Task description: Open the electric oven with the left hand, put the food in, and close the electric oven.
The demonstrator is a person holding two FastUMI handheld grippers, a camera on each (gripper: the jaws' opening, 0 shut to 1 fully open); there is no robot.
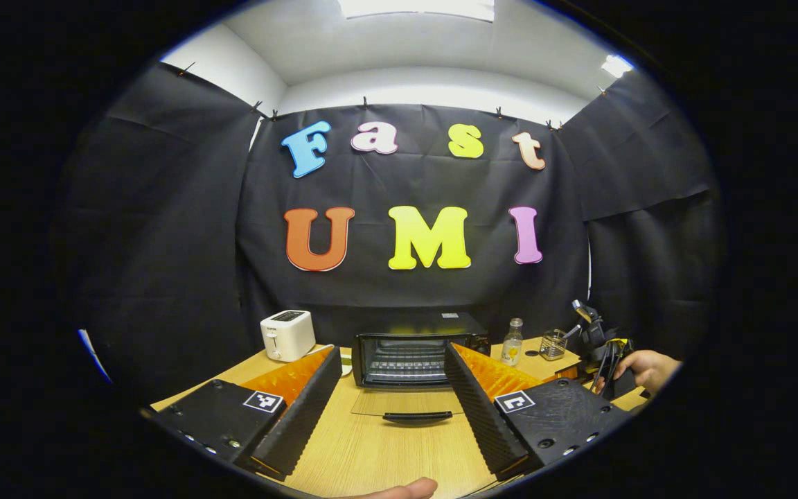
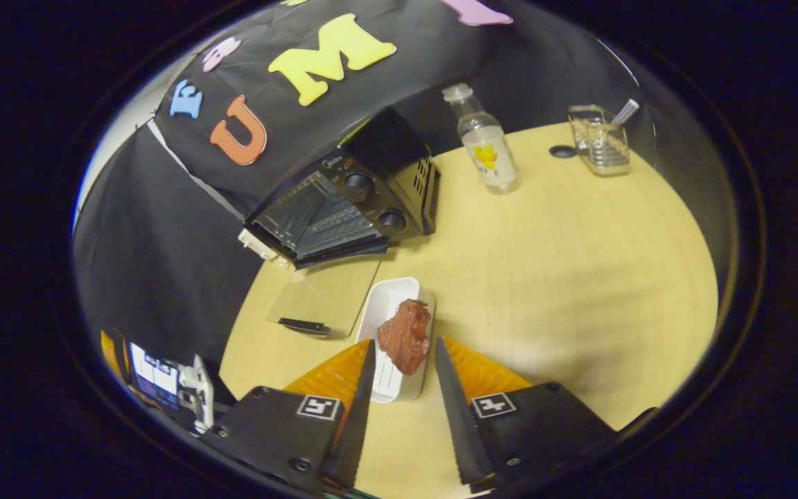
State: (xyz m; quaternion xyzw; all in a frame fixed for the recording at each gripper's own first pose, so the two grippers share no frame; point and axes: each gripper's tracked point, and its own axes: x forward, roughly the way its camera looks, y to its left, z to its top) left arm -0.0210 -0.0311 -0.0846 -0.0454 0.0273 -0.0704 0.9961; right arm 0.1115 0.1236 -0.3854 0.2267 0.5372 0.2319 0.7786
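1. Left gripper: jaws spread wide, holding nothing, hovering above the wooden surface and facing the oven.
2. Oven: at the back of the surface against the black cloth, door folded down flat, glass pane lying on the surface with its dark handle nearest the left gripper. Wire rack visible inside.
3. Right gripper: jaws open, one finger on either side of the near end of the white tray, not pressing on it, nothing held.
4. Food: reddish-brown lump lying on the white tray, between the right fingertips, tray resting on the surface just beside the opened door.
5. Oven in the right gripper view: two knobs on its front panel, door dropped open toward the tray.
6. Toaster: white, left of the oven, apart from it.
7. Bottle: clear, upright, right of the oven; wire basket farther right.
8. Hand: at the right edge of the left gripper view, beside dark gear and cables.
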